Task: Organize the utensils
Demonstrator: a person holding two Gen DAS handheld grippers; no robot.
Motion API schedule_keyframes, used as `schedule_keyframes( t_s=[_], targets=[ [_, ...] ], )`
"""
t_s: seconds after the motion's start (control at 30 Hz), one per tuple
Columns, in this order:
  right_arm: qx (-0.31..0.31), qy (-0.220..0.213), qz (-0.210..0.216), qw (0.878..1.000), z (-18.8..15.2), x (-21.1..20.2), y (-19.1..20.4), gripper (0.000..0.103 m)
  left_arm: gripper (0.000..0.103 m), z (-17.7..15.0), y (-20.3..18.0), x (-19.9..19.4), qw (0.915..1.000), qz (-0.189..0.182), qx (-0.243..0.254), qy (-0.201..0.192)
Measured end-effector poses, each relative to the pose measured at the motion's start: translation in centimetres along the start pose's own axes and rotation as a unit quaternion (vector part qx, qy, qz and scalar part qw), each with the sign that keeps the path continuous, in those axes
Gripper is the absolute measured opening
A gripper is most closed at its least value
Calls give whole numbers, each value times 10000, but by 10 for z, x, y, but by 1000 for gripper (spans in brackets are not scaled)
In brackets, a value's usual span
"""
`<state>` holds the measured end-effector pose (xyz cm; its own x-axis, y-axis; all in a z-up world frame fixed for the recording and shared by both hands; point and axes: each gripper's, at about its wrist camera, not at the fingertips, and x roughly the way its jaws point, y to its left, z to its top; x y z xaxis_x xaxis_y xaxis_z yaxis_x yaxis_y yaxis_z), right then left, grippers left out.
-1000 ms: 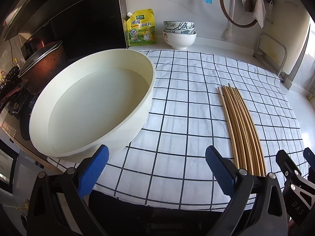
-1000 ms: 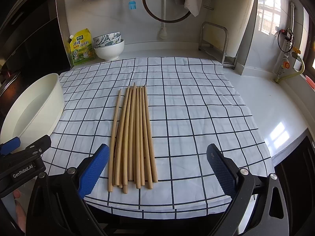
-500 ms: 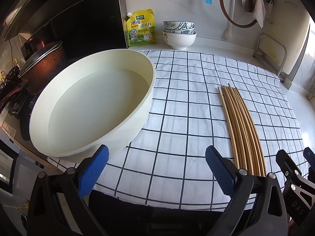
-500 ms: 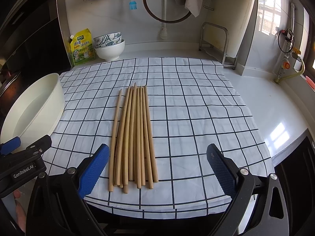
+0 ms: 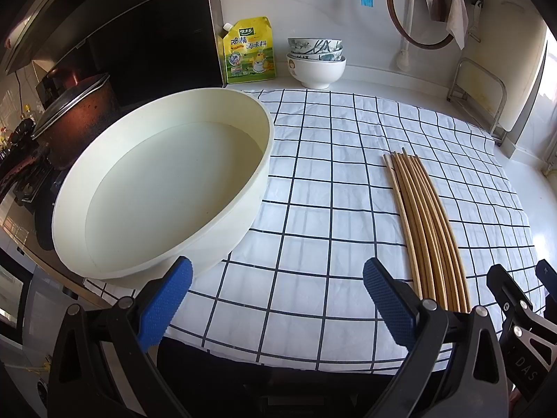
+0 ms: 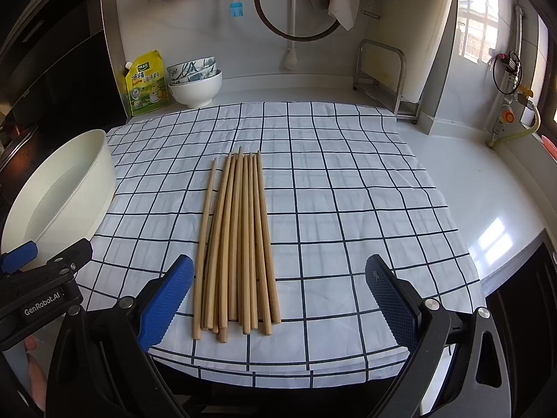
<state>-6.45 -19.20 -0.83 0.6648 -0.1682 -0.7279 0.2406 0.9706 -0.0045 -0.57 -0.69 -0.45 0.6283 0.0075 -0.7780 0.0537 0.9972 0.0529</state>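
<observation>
On the worktop (image 6: 487, 188) before you lies a white cloth with a dark grid (image 6: 348, 209), slightly creased. At its left edge sits a wide, round, cream basin (image 5: 243, 209) with smooth low walls; it holds clear water and nothing else that can be seen. Near the cloth's middle lies a bundle of wooden chopsticks (image 6: 240, 244), slender tapered rods, tips pointing to the back wall, thick ends towards you; one stick lies a little apart on the left of the rest. Against the wall stands a stack of bowls (image 6: 195, 82): patterned ones nested in a plain white one, contents not visible. Beside them stands a yellow pouch (image 6: 146, 83).

Your left hand-held gripper (image 5: 275, 299) is held with jaws wide apart, gripping nothing, at the cloth's near edge by the basin. Your right hand-held gripper (image 6: 278, 299) is likewise spread and unloaded, its ribbed blue pads (image 6: 163, 303) flanking the chopsticks' thick ends.
</observation>
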Motion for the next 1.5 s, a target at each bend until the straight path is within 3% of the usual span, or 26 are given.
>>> schedule_keyframes(
  t_s=[0.3,0.53,1.07,1.5],
  targets=[
    [-7,19,14,10000,2,1,-3,94,97,1,-6,1,10000,-45,34,23],
    [174,58,3,9998,6,13,-30,94,97,3,-23,11,9996,-152,198,99],
    [-322,823,-45,9961,25,94,-33,94,97,17,-56,62,9971,-327,421,541],
    [-689,1043,-75,9921,28,114,-25,94,97,20,-63,82,9957,-457,360,720]
  ],
)
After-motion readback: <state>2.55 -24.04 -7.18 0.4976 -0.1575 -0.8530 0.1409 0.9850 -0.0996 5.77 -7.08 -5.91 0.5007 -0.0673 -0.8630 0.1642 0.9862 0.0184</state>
